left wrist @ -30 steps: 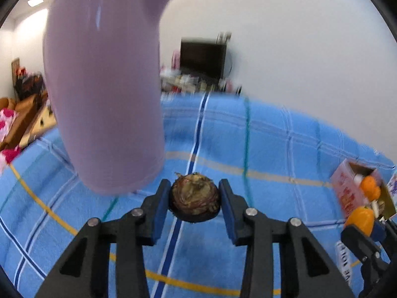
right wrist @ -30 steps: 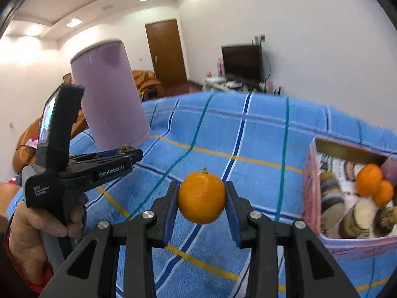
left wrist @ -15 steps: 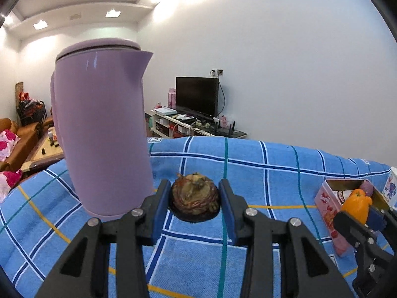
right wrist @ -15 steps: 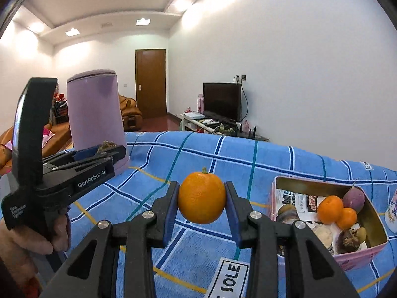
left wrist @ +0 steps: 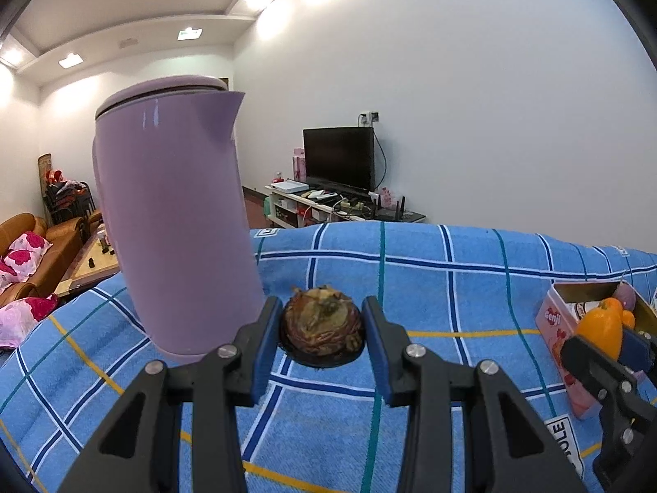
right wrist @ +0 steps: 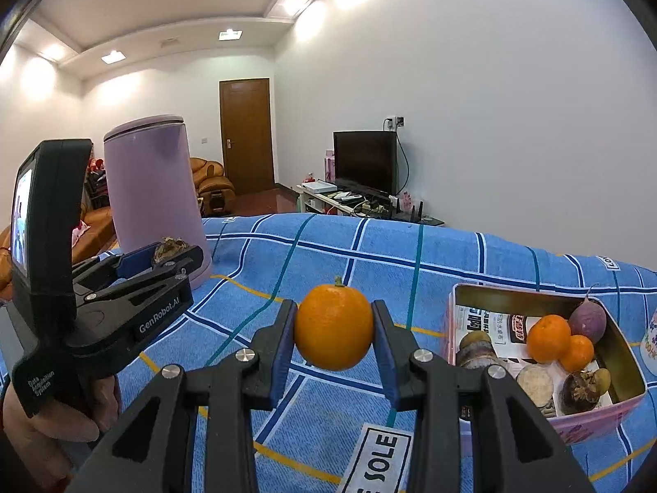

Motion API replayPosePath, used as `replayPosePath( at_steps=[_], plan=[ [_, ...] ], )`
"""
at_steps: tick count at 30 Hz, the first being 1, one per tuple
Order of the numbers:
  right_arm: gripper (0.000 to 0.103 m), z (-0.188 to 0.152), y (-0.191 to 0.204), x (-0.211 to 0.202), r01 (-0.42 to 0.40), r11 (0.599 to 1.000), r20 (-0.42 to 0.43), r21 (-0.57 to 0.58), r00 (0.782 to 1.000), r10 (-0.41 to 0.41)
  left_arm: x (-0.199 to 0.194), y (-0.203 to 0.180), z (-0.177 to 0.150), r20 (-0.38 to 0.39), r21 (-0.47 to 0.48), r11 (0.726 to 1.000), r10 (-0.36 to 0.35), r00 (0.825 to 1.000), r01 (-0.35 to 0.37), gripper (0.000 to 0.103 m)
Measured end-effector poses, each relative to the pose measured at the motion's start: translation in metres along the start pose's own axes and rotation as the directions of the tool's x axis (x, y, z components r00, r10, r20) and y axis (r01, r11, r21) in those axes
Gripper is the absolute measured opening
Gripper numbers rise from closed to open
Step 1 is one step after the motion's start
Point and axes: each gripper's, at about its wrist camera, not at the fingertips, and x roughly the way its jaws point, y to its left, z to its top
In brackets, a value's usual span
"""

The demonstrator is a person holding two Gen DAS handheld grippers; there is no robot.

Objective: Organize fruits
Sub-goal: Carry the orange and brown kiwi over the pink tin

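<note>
My left gripper (left wrist: 322,335) is shut on a dark brown, rough round fruit (left wrist: 322,326) and holds it above the blue checked cloth. My right gripper (right wrist: 333,330) is shut on an orange (right wrist: 333,326), also held above the cloth. The left gripper with its brown fruit (right wrist: 170,246) shows at the left of the right wrist view. The right gripper and its orange (left wrist: 599,326) show at the right edge of the left wrist view. A pink tin box (right wrist: 595,419) at the right holds two oranges (right wrist: 548,337), a purple fruit (right wrist: 587,318) and several dark round pieces.
A tall lilac kettle (left wrist: 172,238) stands on the cloth just left of and behind my left gripper; it also shows in the right wrist view (right wrist: 154,197). The blue checked cloth (right wrist: 328,246) covers the table. A white label (right wrist: 377,460) lies near the front edge.
Both wrist views have tilted up from the cloth toward the room. Both grippers keep their fruit. The pink box sits lower and nearer in the right view.
</note>
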Motion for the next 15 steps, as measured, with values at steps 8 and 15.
replayPosePath(
  at_steps=[8,15],
  plan=[
    [0.038,-0.0009,0.0,-0.002,-0.004,1.0,-0.005,-0.005,1.0,0.004,-0.0013,-0.0003,-0.0008,-0.002,-0.007,1.0,0.0,1.0,0.0,0.042],
    [0.038,-0.0038,-0.0012,-0.0082,0.001,1.0,-0.003,-0.021,1.0,-0.001,-0.0087,-0.0031,-0.0035,0.007,-0.011,1.0,0.003,1.0,-0.003,0.042]
  ],
)
